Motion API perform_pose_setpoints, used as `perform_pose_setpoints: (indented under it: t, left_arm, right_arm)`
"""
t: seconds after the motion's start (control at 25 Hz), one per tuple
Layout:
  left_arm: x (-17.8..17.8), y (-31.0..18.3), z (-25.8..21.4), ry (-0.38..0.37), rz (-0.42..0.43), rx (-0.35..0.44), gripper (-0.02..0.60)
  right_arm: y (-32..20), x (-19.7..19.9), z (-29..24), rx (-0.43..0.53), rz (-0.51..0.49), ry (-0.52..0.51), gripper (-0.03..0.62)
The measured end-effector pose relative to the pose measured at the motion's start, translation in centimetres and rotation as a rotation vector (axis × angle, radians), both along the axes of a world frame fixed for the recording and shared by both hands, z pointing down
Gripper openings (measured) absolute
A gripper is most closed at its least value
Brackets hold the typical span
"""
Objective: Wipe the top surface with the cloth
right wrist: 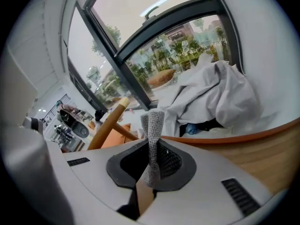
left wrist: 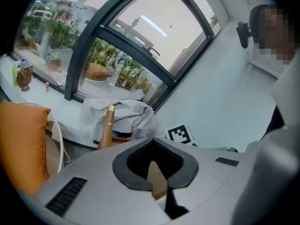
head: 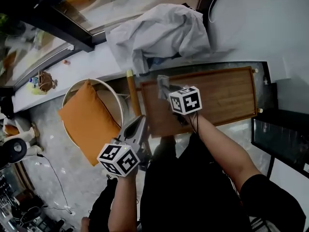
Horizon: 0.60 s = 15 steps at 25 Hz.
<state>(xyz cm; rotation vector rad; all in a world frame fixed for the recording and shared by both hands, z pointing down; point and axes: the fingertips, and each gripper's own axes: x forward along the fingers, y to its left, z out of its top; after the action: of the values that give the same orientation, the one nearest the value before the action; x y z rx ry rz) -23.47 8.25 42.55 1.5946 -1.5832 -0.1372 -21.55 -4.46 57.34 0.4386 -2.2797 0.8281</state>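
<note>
An orange cushion (head: 89,122) (left wrist: 21,144) is seen farthest left of the wooden top (head: 227,95) (right wrist: 267,158), laid on a round white chair (head: 117,98).

The left gripper (head: 141,122) (left wrist: 153,139) is held off the wooden top's left end, lower in the head view, just beside the cushion. Its jaws are pressed together at the tips and nothing is caught between them.

A slanted wooden post (head: 132,98) (left wrist: 108,125) (right wrist: 110,121) with a pale tip is seen at the top's left edge, between the chair and the top.

The right gripper (head: 166,92) (right wrist: 152,146) is held over the left part of the wooden top. Its jaws are clamped on the cloth (head: 162,82) (right wrist: 153,125), a narrow grey knitted strip. The strip is pinched at its middle. Its long axis is aligned with the jaws. Its free end sticks out past the jaw tips and is pointed away from the person, toward the top's far edge. Whether the cloth is touching the wood cannot be told.

A crumpled white garment (head: 159,30) (left wrist: 117,116) (right wrist: 220,97) is heaped on a pale ledge beyond the top's far edge, under the window. The right part of the wooden top is seen bare, its slats running lengthwise.
</note>
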Motion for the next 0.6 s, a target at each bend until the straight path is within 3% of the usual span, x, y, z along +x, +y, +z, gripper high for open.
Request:
perform_pose_setpoints:
  t: [0.32,0.6]
  left_arm:
    - [-3.2,4.5,1.5,0.039,-0.018,-0.004,0.011]
    - [-2.6,4.9,2.2,0.047,0.012,-0.009,0.011]
  right_arm:
    - [6.0,-5.7,5.9,-0.053,-0.113,0.085,0.037]
    - [6.6,-6.1,8.4,-0.004,-0.172,0.174,0.037]
